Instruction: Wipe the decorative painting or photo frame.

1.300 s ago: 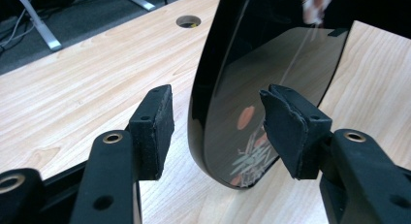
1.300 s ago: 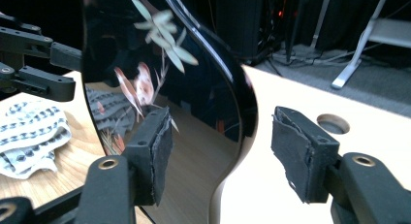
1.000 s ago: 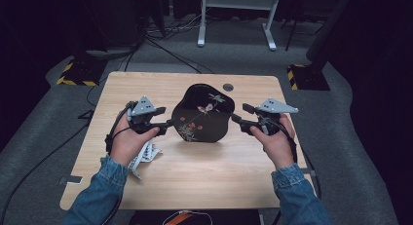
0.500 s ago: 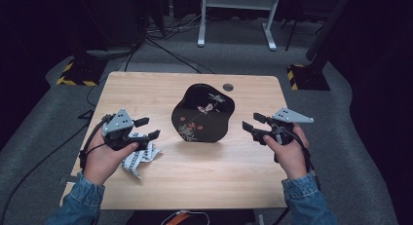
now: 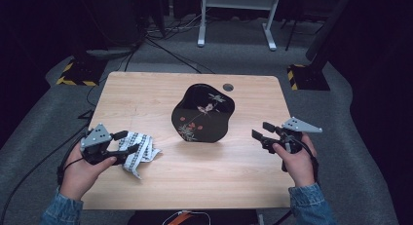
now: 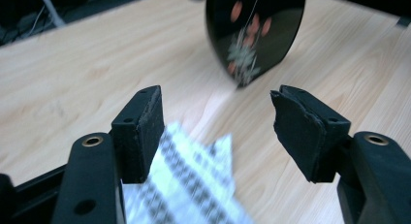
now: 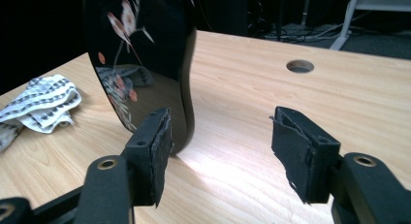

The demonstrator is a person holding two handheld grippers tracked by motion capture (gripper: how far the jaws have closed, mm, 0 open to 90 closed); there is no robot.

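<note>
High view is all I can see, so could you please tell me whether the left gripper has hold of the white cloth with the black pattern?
Observer: No. The left gripper has just been opening its fingers. The white black-patterned cloth lies loose beneath them, and no pad presses on it.
Operator: Thank you. Is the black lacquered plate with painted flowers lying flat?
Observer: No. The right gripper view shows it standing on its edge on the light wooden table.
Operator: And is the right gripper holding anything?
Observer: No. Its fingers stand wide apart with only bare wood between them, clear of the plate.
</note>
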